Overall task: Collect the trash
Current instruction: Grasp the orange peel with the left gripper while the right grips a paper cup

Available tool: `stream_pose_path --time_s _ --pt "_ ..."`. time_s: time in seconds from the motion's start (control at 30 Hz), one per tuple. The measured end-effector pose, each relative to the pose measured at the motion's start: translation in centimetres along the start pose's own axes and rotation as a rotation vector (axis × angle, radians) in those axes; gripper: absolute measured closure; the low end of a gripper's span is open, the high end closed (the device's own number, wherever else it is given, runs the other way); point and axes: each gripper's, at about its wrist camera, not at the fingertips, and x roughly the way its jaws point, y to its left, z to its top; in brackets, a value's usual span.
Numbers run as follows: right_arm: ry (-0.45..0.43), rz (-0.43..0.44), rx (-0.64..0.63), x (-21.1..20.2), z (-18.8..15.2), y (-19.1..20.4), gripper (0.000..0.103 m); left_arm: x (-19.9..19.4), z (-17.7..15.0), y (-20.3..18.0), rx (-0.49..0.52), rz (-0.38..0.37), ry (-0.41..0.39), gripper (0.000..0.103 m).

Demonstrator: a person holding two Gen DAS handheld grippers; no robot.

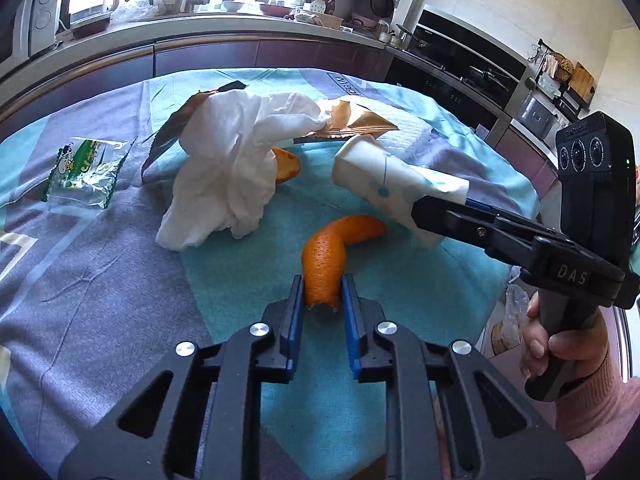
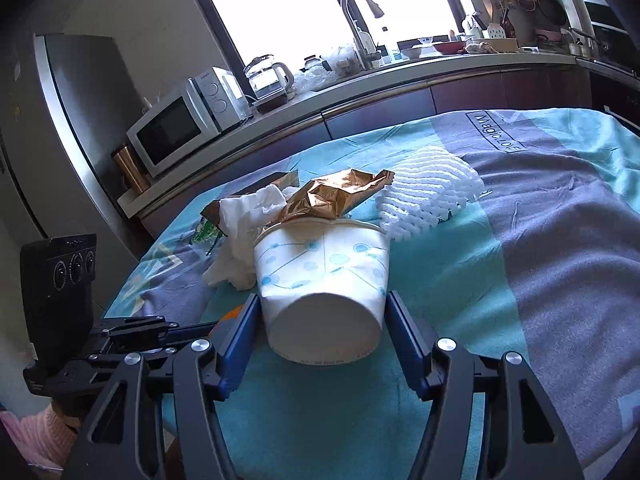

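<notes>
Left gripper (image 1: 322, 294) fingers pinch the orange peel (image 1: 326, 258); right gripper (image 2: 322, 318) fingers apparently clamp the paper cup (image 2: 323, 280), which may crush and slip.

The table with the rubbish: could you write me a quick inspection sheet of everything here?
Surface: tablecloth, teal and grey, wrinkled.
Job's things: orange peel; paper cup on its side; crumpled tissue; gold wrapper; green wrapper; white foam net; second peel piece.
Clutter: nothing seen.
Grippers: left gripper shut on the orange peel; right gripper straddles the paper cup, contact unclear.
Cables: nothing seen.
Surroundings: kitchen counter with microwave, kettle, faucet.
</notes>
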Motion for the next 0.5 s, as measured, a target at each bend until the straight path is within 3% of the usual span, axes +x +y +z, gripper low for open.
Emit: stream_pose_path --time_s 0.2,0.5 --pt "0.005 0.036 -0.027 -1.1 -0.2 1.1 0.042 -2.1 -1.1 0.9 -0.019 -0.012 -0.030 0.089" --pt "0.030 0.123 -0.082 -0.7 -0.4 4.5 0.042 -7.9 -3.9 4.5 -0.088 0.033 -0.100 0.090"
